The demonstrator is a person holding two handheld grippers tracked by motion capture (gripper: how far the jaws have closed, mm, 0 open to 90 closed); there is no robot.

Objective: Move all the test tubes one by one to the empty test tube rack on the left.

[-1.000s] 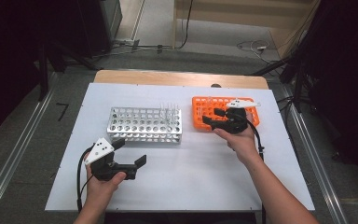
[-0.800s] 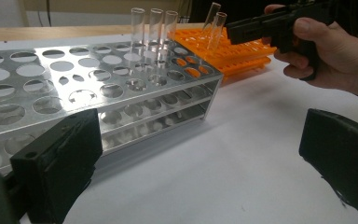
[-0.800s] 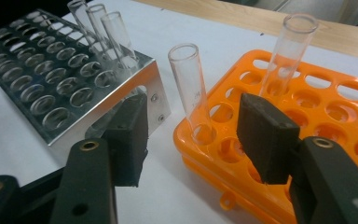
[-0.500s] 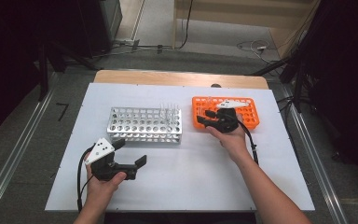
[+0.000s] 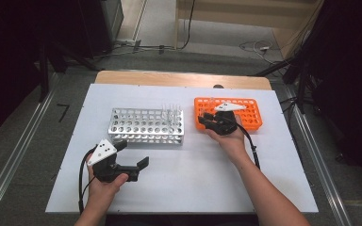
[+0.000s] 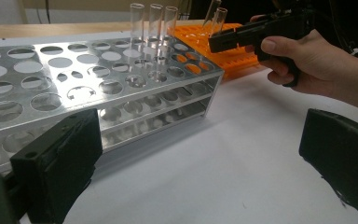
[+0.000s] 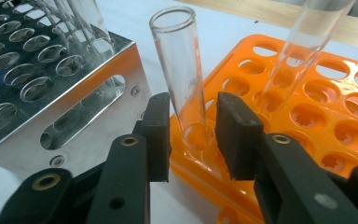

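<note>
An orange tube rack [image 5: 250, 115] stands at the right of the white table, beside a silver metal rack [image 5: 146, 126] holding three glass tubes [image 5: 169, 110]. My right gripper [image 5: 207, 120] is at the orange rack's near left corner. In the right gripper view its jaws [image 7: 193, 130] have just been closing around an upright glass tube [image 7: 186, 79] that stands in the orange rack [image 7: 335, 116]. Narrow gaps still show on both sides of the tube. A second tube [image 7: 303, 46] stands farther back. My left gripper [image 5: 134, 153] rests open on the table in front of the silver rack [image 6: 98, 79], holding nothing.
The white table top [image 5: 193, 179] has free room in front of both racks. A wooden edge [image 5: 179, 79] runs along its far side. Metal rails [image 5: 14, 155] flank the table, with cables on the floor beyond.
My right gripper has come down and slightly left to the orange rack's corner, and its jaws have narrowed around a tube. The left hand has stayed put.
</note>
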